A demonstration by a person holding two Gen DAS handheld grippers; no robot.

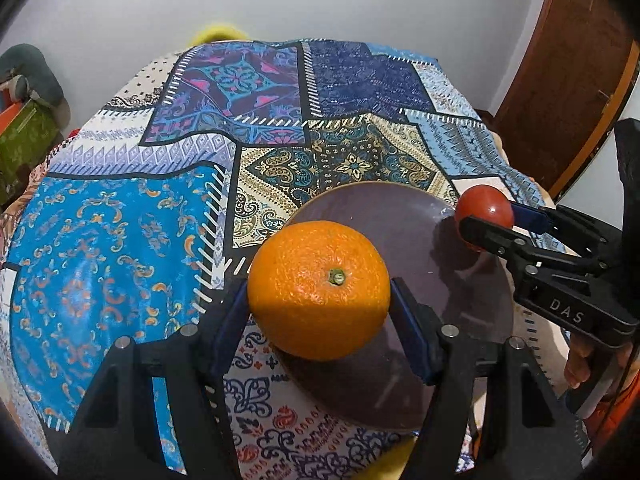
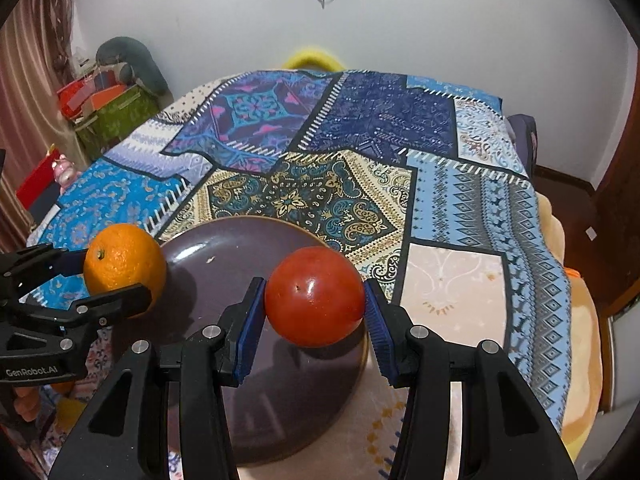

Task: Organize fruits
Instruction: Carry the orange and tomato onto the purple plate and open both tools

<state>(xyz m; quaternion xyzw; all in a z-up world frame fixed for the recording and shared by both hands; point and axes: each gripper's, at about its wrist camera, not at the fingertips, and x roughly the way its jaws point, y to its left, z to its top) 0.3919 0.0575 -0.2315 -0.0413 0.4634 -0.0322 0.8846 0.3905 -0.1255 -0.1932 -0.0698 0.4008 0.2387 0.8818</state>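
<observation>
My left gripper [image 1: 319, 292] is shut on an orange [image 1: 319, 290] and holds it above the left rim of a dark purple plate [image 1: 400, 216]. My right gripper [image 2: 315, 304] is shut on a red tomato [image 2: 315, 296] and holds it above the plate's [image 2: 224, 264] right side. In the left wrist view the tomato [image 1: 484, 210] and right gripper [image 1: 486, 220] hang over the plate's far right edge. In the right wrist view the orange [image 2: 124, 266] and left gripper [image 2: 116, 276] are at the plate's left edge.
The plate lies on a table under a patchwork cloth [image 2: 360, 128] of blue and gold patterns. Boxes and a grey cushion [image 2: 120, 80] sit at the far left by a curtain. A wooden door [image 1: 576, 80] is at the right. A white wall stands behind.
</observation>
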